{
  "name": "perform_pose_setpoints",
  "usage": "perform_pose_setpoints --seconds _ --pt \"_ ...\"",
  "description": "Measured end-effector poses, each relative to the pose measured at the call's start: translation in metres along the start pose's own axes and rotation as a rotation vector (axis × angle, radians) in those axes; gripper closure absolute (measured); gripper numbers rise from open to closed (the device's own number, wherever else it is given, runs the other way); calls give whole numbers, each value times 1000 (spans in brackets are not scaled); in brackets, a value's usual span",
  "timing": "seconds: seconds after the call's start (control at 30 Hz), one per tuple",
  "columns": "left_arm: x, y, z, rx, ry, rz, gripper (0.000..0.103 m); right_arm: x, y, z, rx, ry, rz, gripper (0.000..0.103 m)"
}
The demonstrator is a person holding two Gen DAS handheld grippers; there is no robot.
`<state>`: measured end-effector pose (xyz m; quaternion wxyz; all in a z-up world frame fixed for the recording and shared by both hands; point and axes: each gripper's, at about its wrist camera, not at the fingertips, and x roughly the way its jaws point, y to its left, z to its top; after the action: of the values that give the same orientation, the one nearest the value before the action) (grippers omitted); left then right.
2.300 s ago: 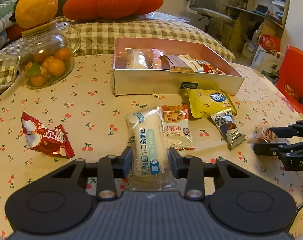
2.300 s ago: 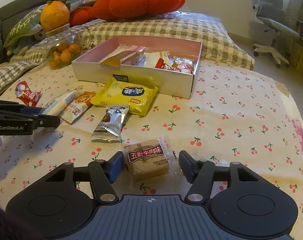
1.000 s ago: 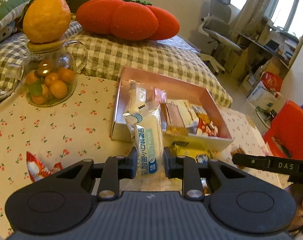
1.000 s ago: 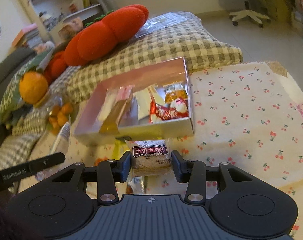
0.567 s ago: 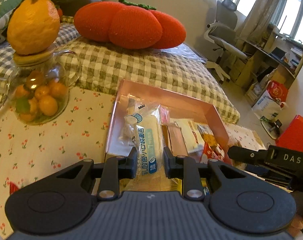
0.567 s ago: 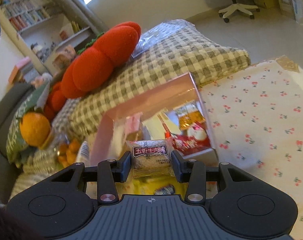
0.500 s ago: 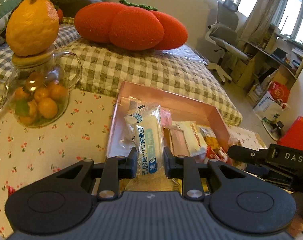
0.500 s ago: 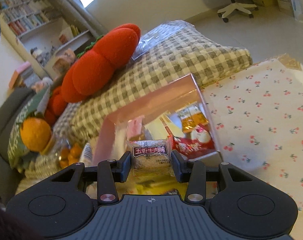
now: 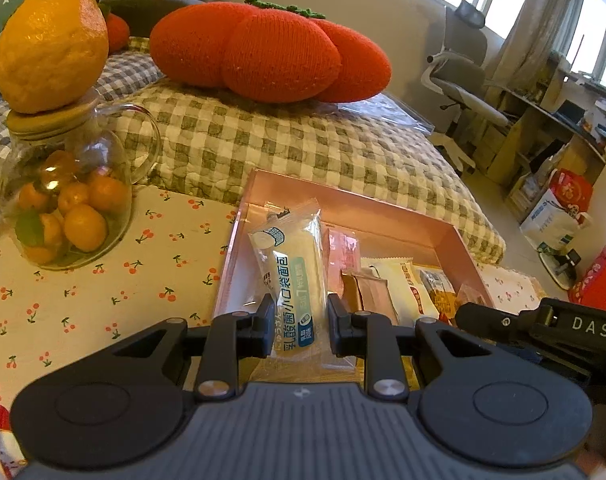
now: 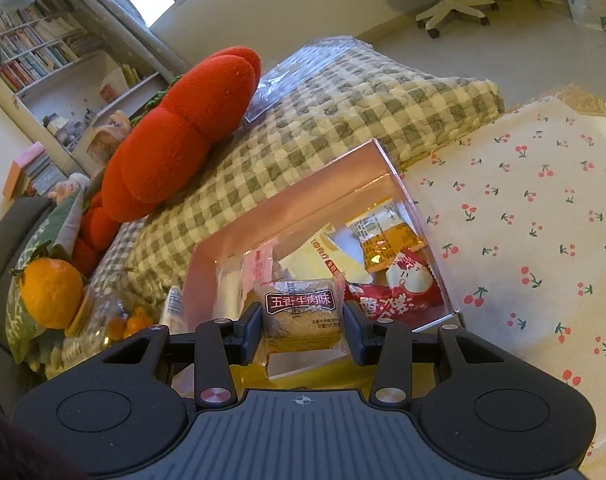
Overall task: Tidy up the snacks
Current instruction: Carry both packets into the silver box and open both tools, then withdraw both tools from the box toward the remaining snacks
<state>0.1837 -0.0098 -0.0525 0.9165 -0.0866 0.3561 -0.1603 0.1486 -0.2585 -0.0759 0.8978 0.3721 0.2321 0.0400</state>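
Observation:
My left gripper (image 9: 297, 330) is shut on a long clear bread packet (image 9: 293, 276) with blue print, held over the left end of the pink box (image 9: 461, 246). In the right wrist view my right gripper (image 10: 303, 334) is shut on a square beef pastry packet (image 10: 301, 314) with a dark red label, hovering above the near wall of the same pink box (image 10: 303, 194). Several snack packets lie inside the box, among them a red one (image 10: 395, 300) and an orange one (image 10: 387, 240). The right gripper's arm (image 9: 543, 330) shows at the right of the left wrist view.
A glass jar of small oranges (image 9: 69, 208) with a big orange on its lid stands left of the box on the cherry-print cloth (image 10: 543, 208). A red tomato cushion (image 9: 271, 48) lies on the checked quilt behind. A red packet (image 9: 5, 444) sits at the bottom left.
Both grippers lifted their packets off the cloth and carried them over the pink box. The right view has rolled, so the box now looks tilted.

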Motion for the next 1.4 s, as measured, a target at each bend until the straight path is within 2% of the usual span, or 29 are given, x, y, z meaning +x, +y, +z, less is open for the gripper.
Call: perform_pose_setpoints --seconds 0.2,0.3,0.37,0.43,0.6,0.73,0.87,0.9,0.97,1.03,1.4 --pt "1 -1 -4 19 -27 18 77 3 1 0 -7 1 4 60" --pt "1 -2 -5 28 -38 42 72 3 3 0 -12 -3 2 53" --pt "0 -2 -5 31 -35 40 67 3 4 1 -13 2 -11 39" --pt "-1 -1 -5 30 -34 40 57 1 5 1 -23 -1 -10 37" --pt "-5 -2 -6 37 -13 32 45 -5 4 2 -36 8 -10 36" --pt "-11 -2 -9 41 11 33 36 -12 6 2 -60 12 -7 25" --pt "-19 -2 -11 53 34 30 25 -20 9 1 -95 29 -12 22" --pt "-21 -1 -11 54 40 27 18 -22 9 0 -103 36 -16 22" --pt "-26 2 -13 55 55 19 13 -25 9 -2 -121 56 -30 15" --pt "-30 4 -16 60 66 25 8 -30 9 -5 -142 70 -48 13" --pt "-61 19 -30 99 95 92 1 -54 -1 -25 -243 126 -110 8"
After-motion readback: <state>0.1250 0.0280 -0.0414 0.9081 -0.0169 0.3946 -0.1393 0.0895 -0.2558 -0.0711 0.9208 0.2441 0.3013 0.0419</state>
